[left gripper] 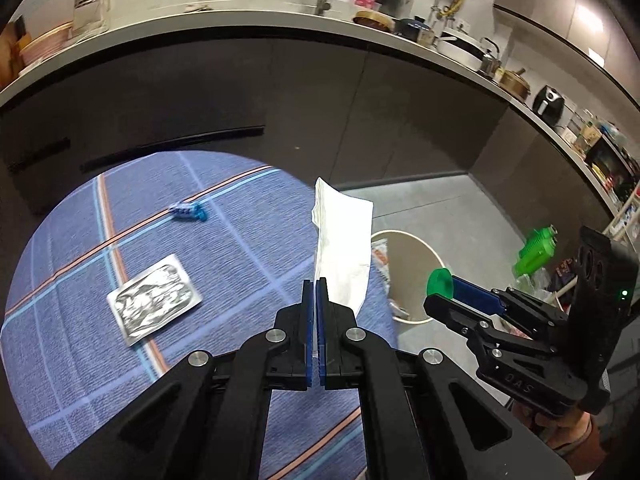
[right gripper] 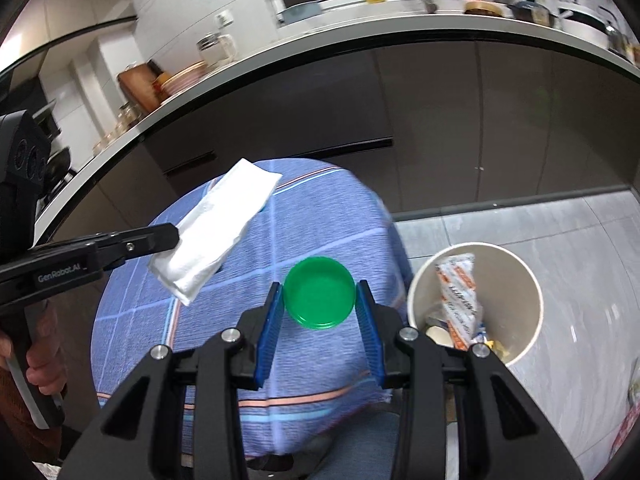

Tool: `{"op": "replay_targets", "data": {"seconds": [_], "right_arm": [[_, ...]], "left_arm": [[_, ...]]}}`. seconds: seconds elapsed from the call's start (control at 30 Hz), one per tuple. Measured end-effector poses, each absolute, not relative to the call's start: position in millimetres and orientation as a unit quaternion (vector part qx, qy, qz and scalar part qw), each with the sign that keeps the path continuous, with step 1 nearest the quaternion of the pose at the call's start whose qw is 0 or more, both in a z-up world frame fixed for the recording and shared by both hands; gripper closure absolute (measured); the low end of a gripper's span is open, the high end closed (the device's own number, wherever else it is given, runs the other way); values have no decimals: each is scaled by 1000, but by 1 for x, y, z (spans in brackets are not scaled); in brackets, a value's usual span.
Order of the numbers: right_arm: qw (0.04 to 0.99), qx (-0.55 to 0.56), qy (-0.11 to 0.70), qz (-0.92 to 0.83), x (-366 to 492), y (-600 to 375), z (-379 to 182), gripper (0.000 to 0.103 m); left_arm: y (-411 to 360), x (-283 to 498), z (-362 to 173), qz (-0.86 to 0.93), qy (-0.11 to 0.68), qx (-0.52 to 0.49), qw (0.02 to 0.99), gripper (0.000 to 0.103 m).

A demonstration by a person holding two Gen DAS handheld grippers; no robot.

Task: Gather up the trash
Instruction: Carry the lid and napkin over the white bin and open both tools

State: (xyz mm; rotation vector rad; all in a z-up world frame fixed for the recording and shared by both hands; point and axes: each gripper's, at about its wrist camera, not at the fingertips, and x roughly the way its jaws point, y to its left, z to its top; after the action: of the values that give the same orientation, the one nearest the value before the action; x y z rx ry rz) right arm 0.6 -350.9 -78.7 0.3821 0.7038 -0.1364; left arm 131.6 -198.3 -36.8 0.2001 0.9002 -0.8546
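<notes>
White tissue (left gripper: 344, 240) pinched in the shut left gripper (left gripper: 315, 286), green lid (right gripper: 319, 292) clamped between the right gripper (right gripper: 320, 298) fingers beside the part-filled bin (right gripper: 532, 280); foil pack (left gripper: 154, 300) and blue wrapper (left gripper: 187, 211) remain on the bench (left gripper: 80, 360).

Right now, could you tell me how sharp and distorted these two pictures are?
Left wrist view: strong fisheye bends the counter; the blue wrapper is smeared, the foil packet fairly crisp. Right wrist view: same curvature; the green lid sharp, the tablecloth streaked by motion blur.
</notes>
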Motion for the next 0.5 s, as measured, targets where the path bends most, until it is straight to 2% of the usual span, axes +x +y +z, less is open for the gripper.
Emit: {"op": "replay_targets", "data": {"seconds": [0.5], "right_arm": [[903, 235, 337, -126, -27, -412, -103, 66]], "left_arm": [[-274, 118, -42, -446, 420, 121, 781, 102]]}}
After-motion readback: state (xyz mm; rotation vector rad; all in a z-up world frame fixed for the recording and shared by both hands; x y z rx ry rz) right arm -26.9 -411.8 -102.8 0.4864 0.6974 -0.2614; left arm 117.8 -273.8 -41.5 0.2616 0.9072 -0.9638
